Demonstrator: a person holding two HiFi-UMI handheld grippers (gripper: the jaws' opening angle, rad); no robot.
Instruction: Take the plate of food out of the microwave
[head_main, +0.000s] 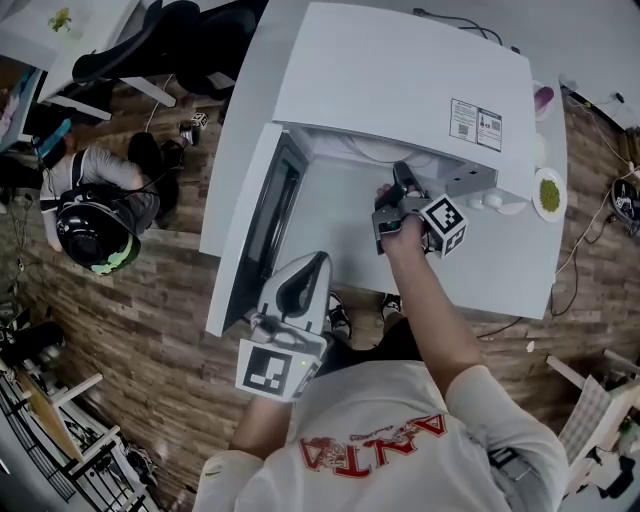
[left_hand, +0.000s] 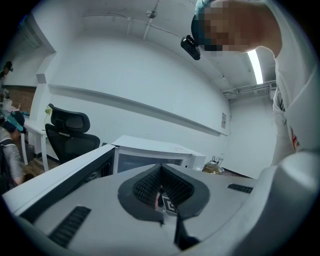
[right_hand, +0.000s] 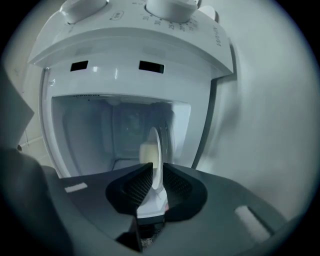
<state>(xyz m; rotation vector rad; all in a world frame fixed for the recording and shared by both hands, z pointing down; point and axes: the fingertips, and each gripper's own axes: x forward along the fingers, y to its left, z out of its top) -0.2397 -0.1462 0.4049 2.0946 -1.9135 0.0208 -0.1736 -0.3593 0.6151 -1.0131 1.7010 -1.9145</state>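
Observation:
The white microwave (head_main: 400, 90) stands on a white table with its door (head_main: 255, 230) swung open to the left. In the right gripper view a white plate (right_hand: 156, 155) shows edge-on inside the cavity, with pale food (right_hand: 146, 152) on it. My right gripper (right_hand: 154, 175) reaches into the microwave's mouth (head_main: 400, 180). Its jaws stand narrowly apart, with the plate's rim between the pads. The head view does not show the plate. My left gripper (head_main: 305, 265) hangs in front of the open door, shut and empty, and points past the microwave (left_hand: 162, 187).
A small dish of green food (head_main: 548, 192) sits at the table's right edge beside the microwave. Left of the table a person in a dark helmet (head_main: 95, 225) is low on the wooden floor. A black office chair (head_main: 170, 40) stands behind them.

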